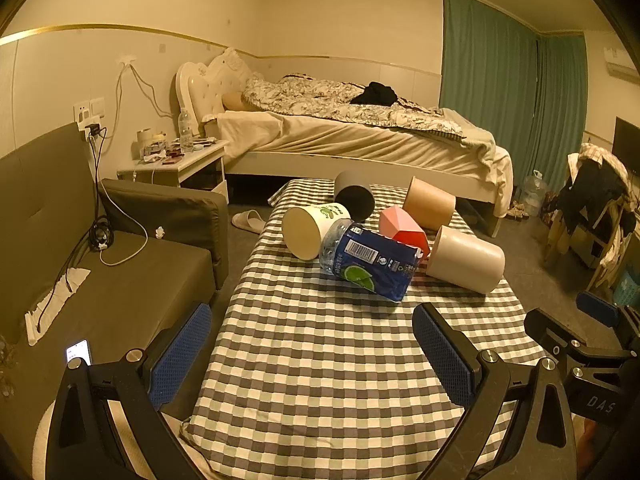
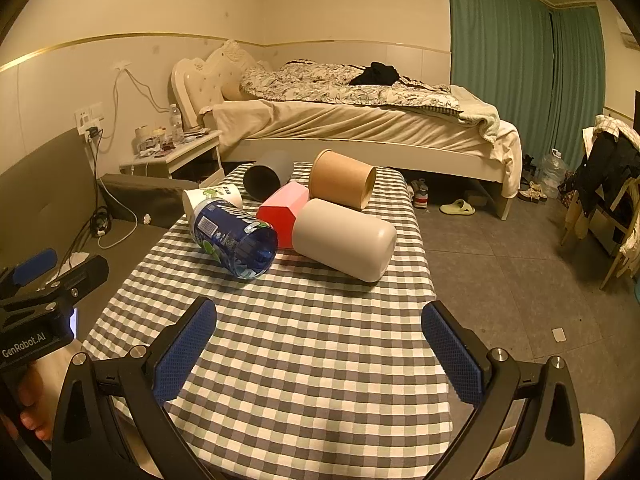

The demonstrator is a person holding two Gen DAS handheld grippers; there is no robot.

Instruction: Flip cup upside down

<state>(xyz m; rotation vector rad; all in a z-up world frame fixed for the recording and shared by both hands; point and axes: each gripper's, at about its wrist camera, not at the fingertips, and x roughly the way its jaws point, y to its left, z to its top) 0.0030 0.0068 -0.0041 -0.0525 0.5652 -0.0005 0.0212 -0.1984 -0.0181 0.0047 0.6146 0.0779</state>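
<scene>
Several cups lie on their sides on a checked tablecloth (image 1: 320,360) (image 2: 312,340): a beige cup (image 1: 466,260) (image 2: 344,240), a blue-labelled clear cup (image 1: 370,264) (image 2: 234,236), a white cup with green print (image 1: 312,230) (image 2: 212,198), a pink faceted cup (image 1: 402,228) (image 2: 284,212), a brown paper cup (image 1: 430,202) (image 2: 342,184) and a dark grey cup (image 1: 354,196) (image 2: 266,174). My left gripper (image 1: 312,356) is open and empty, near the table's front. My right gripper (image 2: 320,354) is open and empty, also short of the cups.
A grey sofa (image 1: 100,272) with cables and a phone (image 1: 78,352) stands left of the table. A bed (image 1: 340,132) and a cluttered nightstand (image 1: 176,160) lie behind. Bare floor (image 2: 500,280) and a chair with clothes (image 2: 608,176) are to the right.
</scene>
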